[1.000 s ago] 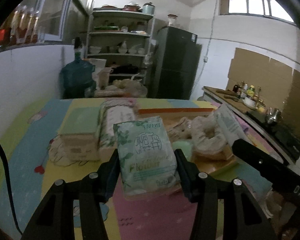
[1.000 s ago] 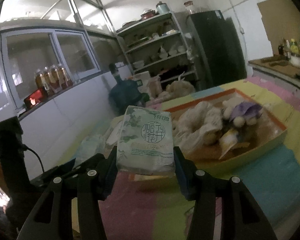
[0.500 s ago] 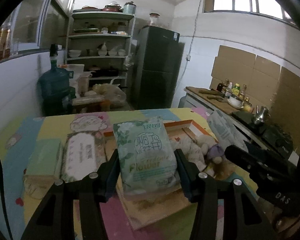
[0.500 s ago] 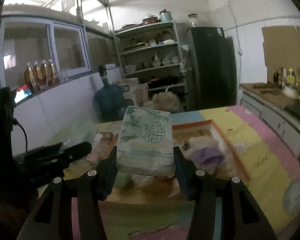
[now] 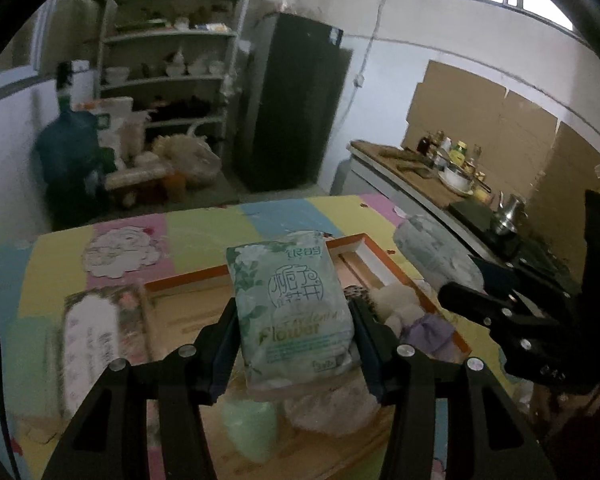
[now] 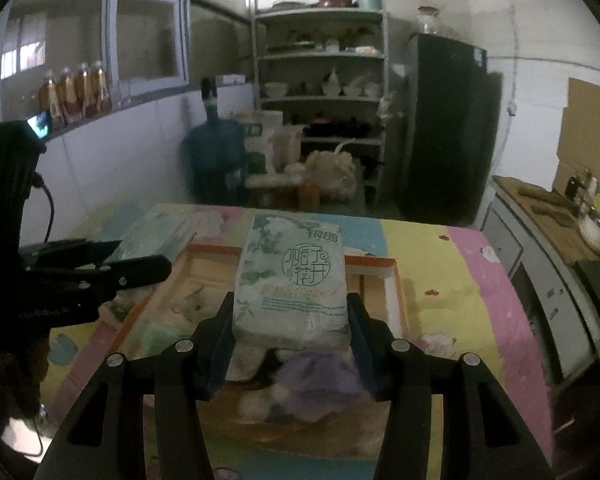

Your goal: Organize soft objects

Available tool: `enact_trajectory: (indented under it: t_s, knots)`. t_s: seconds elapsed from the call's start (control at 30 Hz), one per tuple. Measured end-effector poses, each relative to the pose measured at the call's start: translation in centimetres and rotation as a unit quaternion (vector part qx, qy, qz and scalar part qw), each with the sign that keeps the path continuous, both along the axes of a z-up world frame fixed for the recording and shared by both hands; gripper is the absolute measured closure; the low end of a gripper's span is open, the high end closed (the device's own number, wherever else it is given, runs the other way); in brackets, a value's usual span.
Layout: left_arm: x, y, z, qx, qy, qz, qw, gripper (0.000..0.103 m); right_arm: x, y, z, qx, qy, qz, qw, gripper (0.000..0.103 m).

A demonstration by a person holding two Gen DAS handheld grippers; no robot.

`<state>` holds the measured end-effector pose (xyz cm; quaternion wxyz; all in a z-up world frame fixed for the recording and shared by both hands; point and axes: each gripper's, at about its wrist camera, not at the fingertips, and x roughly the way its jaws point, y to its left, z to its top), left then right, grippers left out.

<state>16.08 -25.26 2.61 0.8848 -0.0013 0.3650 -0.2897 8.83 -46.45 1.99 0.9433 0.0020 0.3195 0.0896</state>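
Gripping one pale green floral tissue pack (image 5: 294,312) in your left gripper (image 5: 294,354), you hold it clamped above the orange-rimmed wooden tray (image 5: 356,240). Your right gripper (image 6: 291,346) pinches a second pale green tissue pack (image 6: 292,284) over the same tray's near end. Beneath lie a purple plush toy (image 6: 320,380), a cream plush toy (image 5: 394,306) and a mint green soft block (image 5: 250,432). Left of the tray on the pastel patchwork tablecloth (image 6: 428,248) rests a flat floral tissue packet (image 5: 100,332); each gripper crowds the other's side

tray (image 5: 384,258) on table (image 5: 204,232) | toys (image 5: 424,330) in tray | packs (image 5: 100,344) left of tray
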Motion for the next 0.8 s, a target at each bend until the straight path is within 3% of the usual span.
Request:
enact_trajectory:
  t_s: [0.27, 0.53, 0.8]
  knots:
    - [3.7, -4.0, -1.2, 0.013, 0.046, -0.033, 0.9983, 0.050, 5.3, -3.4, -1.5, -0.004, 0.068, 0.026, 0.997, 0.050]
    - [5.9, -6.4, -3.8, 0.031, 0.097, -0.050, 0.9935, 0.050, 8.9, -3.9, -3.8, -0.010, 0.107, 0.043, 0.993, 0.050]
    - [7.0, -7.4, -5.4, 0.045, 0.120, -0.054, 0.9903, 0.050, 11.1, -4.2, -5.7, -0.008, 0.137, 0.057, 0.989, 0.050]
